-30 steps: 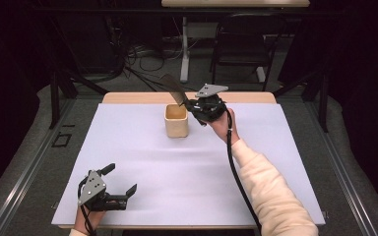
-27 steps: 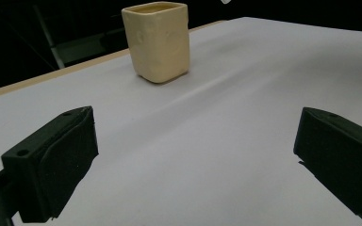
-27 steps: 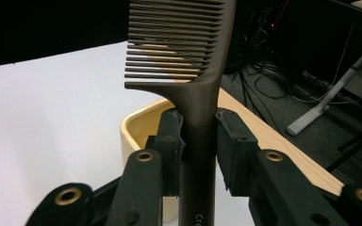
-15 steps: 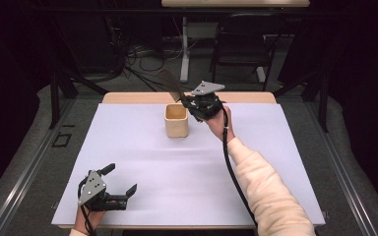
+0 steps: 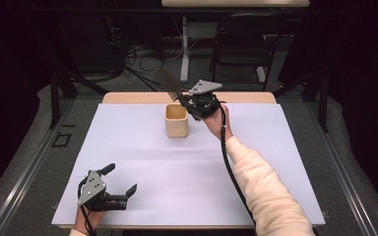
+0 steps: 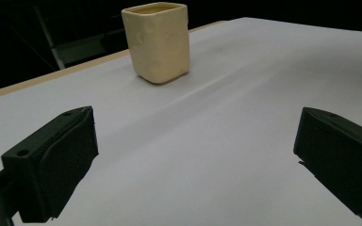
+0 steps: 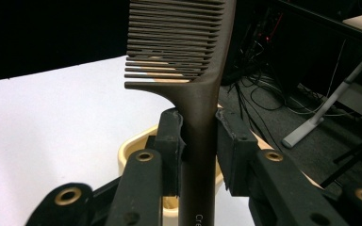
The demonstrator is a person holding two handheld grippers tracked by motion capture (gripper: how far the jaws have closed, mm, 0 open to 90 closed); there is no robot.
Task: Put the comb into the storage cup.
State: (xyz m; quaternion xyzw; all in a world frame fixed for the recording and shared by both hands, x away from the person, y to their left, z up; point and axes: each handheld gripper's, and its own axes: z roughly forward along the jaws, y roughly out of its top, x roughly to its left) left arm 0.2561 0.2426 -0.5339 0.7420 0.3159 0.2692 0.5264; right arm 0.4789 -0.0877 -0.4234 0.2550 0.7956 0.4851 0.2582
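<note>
A dark brown comb [image 7: 195, 94] stands between the jaws of my right gripper [image 7: 199, 141], which is shut on its handle, teeth end up. In the high view the right gripper [image 5: 189, 104] hangs just right of and above a cream square cup [image 5: 176, 120] at the back of the white table cover, with the comb [image 5: 169, 81] tilted up and left. The cup's rim [image 7: 134, 149] shows below the jaws. My left gripper [image 5: 123, 184] rests open near the front left edge, nothing between its jaws. The cup [image 6: 157, 42] stands far ahead of it.
The white cover [image 5: 142, 162] lies over a wooden table whose back edge [image 5: 128, 98] shows. Beyond the table are a chair [image 5: 238, 44], a white stand [image 5: 184, 54] and cables on the floor. Black frame legs stand at both sides.
The right gripper has lifted slightly and shifted a little, carrying the comb higher above the cup's right side. The left gripper has stayed put.
</note>
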